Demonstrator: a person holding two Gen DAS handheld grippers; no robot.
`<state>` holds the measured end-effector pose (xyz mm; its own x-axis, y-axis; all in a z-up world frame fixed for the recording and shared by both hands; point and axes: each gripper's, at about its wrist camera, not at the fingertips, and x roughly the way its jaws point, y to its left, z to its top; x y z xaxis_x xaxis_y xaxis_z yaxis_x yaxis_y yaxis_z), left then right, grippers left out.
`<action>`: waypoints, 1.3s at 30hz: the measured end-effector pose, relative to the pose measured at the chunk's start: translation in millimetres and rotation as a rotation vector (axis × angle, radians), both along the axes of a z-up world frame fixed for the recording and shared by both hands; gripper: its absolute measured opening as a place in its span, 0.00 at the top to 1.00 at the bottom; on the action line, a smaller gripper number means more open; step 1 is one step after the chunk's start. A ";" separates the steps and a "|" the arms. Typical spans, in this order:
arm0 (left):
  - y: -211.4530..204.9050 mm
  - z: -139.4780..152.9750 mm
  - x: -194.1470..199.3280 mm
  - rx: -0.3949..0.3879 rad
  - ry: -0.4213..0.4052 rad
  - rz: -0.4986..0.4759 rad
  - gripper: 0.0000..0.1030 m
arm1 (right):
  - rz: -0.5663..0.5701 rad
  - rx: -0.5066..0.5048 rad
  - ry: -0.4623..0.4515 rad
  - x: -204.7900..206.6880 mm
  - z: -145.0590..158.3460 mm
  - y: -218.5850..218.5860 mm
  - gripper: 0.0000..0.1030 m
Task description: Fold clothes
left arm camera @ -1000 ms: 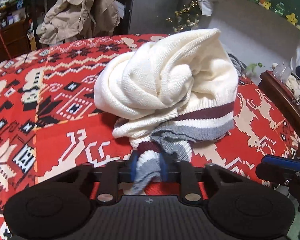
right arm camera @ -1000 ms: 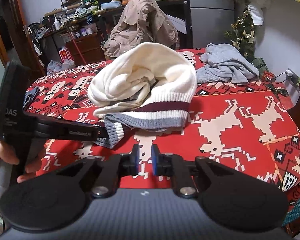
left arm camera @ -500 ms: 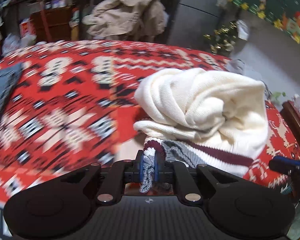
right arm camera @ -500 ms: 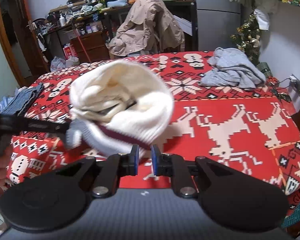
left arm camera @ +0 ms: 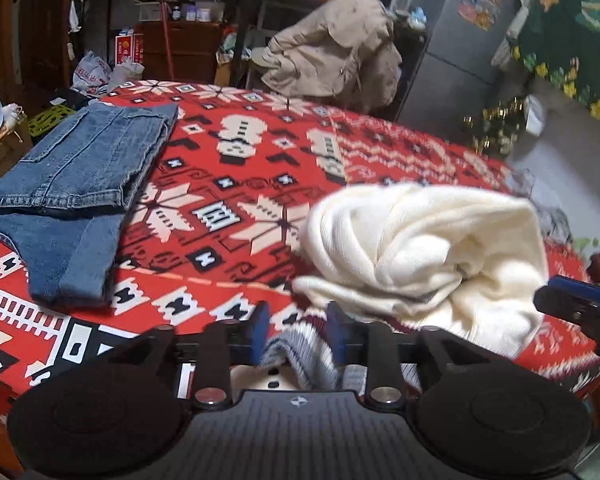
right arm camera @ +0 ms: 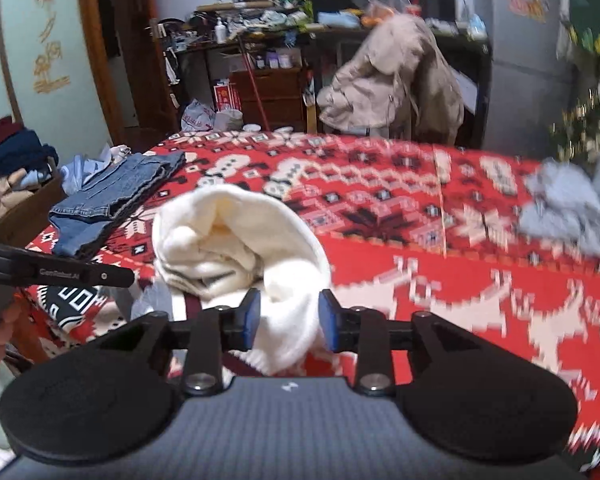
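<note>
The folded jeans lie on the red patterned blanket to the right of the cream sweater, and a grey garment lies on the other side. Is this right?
Not quite. In the right wrist view the folded jeans lie to the left of the cream sweater, not the right. They do rest on the red patterned blanket, and the grey garment lies on the other side, to the right.

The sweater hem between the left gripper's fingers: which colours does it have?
The hem is striped grey, white and dark red; the left wrist view shows it best.

The bunched cream knit sweater (left arm camera: 428,248) lies on the red patterned bench (left arm camera: 236,184), right of the folded blue denim jeans (left arm camera: 76,184); a crumpled grey garment (right arm camera: 568,208) lies far right.
</note>
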<state>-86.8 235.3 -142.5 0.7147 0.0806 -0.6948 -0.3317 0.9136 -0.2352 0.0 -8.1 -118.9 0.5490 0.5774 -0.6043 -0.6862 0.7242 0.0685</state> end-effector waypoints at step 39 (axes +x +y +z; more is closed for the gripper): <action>-35.4 6.0 37.7 -0.007 -0.012 -0.110 0.68 | 0.114 -0.028 -0.103 28.3 23.6 37.6 0.55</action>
